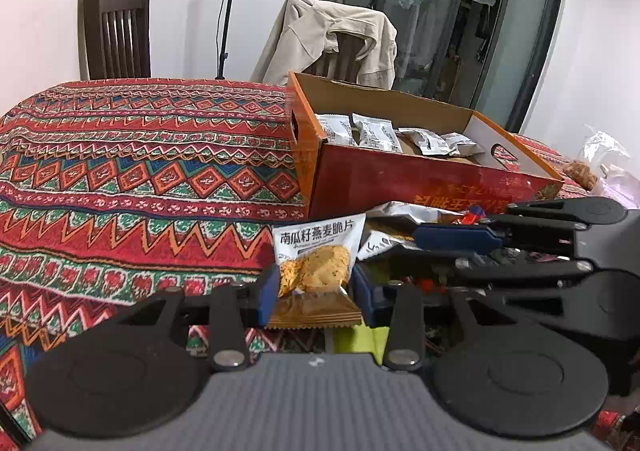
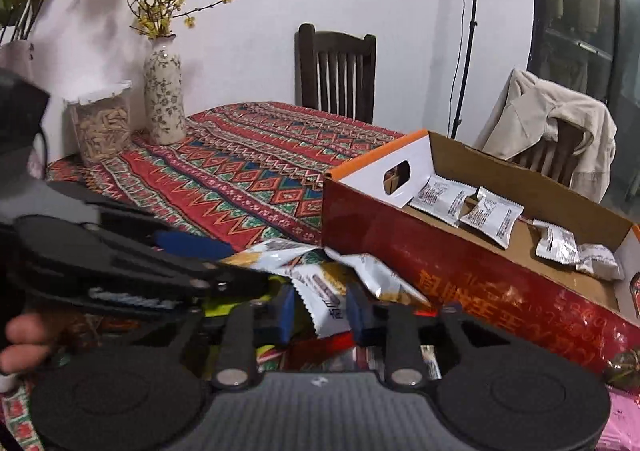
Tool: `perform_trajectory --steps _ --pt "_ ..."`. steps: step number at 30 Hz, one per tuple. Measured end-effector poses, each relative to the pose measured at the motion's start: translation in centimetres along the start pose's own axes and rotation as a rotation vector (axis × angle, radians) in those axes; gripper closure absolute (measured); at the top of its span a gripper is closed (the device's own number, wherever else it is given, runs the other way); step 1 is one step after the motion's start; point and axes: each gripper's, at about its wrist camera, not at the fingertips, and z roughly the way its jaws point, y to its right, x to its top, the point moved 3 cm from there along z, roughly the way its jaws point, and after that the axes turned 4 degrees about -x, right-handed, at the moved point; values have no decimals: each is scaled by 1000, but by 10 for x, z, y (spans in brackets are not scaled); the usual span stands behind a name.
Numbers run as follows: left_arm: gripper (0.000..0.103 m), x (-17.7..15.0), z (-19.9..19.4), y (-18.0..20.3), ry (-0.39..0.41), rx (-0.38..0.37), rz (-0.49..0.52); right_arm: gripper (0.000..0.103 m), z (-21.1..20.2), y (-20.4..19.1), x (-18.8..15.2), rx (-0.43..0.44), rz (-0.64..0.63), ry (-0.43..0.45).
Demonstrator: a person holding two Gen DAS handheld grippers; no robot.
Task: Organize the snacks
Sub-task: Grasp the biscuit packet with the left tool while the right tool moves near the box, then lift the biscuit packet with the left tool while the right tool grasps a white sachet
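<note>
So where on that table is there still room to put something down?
The patterned cloth lies bare between the vase, the far chair and the box. The box floor has gaps behind the packets. The packet pile before the box is crowded.

Floral vase [image 2: 163,99], jacket-draped chair [image 1: 336,47]

Patterned red tablecloth [image 1: 140,171] under cardboard box [image 1: 400,179], loose snack packets [image 2: 360,271], vase [image 2: 163,99], jar [image 2: 102,123].

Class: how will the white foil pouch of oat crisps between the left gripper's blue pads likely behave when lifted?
The white foil pouch of oat crisps looks puffy, so probably light. Its orange crimped end may flex or slip. The visible crisps could crack under the left gripper.
</note>
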Motion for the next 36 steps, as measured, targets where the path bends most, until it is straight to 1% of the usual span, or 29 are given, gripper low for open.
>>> perform_trajectory --steps 2,3,4,6,8,12,14,16,17,19,22,25,27,29,30,31,34,35,36 --pt "68 -1 -6 0 0 6 -13 84 -1 0 1 -4 11 10" --pt "70 -3 -11 2 2 15 -16 89 -4 0 1 1 13 15" --pt "80 -5 -17 3 9 12 -26 90 -8 0 1 11 12 14" --pt "81 -10 -31 7 22 -5 -57 96 -17 1 0 32 15 16" --pt "84 -16 -45 13 43 -7 -71 99 -31 5 -3 42 28 22" --pt "85 -29 -75 27 75 2 -121 101 -70 11 -11 40 61 81" --pt "86 -36 -92 39 90 25 -129 101 -96 14 -17 44 74 111" --pt "86 -43 -107 53 114 8 -132 102 -123 17 -27 43 91 127" --pt "86 -47 -114 61 121 -12 -136 102 -135 19 -33 43 93 131" --pt "86 -51 -123 76 128 -29 -122 102 -158 23 -48 27 109 131" --pt "86 -54 -129 98 124 -53 -97 102 -185 32 -71 15 164 126" --pt "86 -56 -126 116 106 -77 -68 102 -204 42 -92 -5 202 112" --pt "86 -58 -121 121 86 -68 -59 102 -210 49 -105 -25 227 104" --pt "86 -58 -122 122 85 -58 -51 102 -213 56 -115 -42 260 102" --pt "86 -58 -124 121 92 -54 -49 98 -215 58 -118 -39 279 112" --pt "86 -58 -129 118 103 -47 -49 96 -216 56 -120 -16 286 121" --pt "86 -62 -136 107 112 -14 -80 92 -207 36 -118 115 230 123" --pt "86 -64 -136 102 105 2 -95 81 -199 29 -117 159 218 111" --pt "86 -67 -136 97 97 22 -109 60 -190 22 -117 191 208 96"
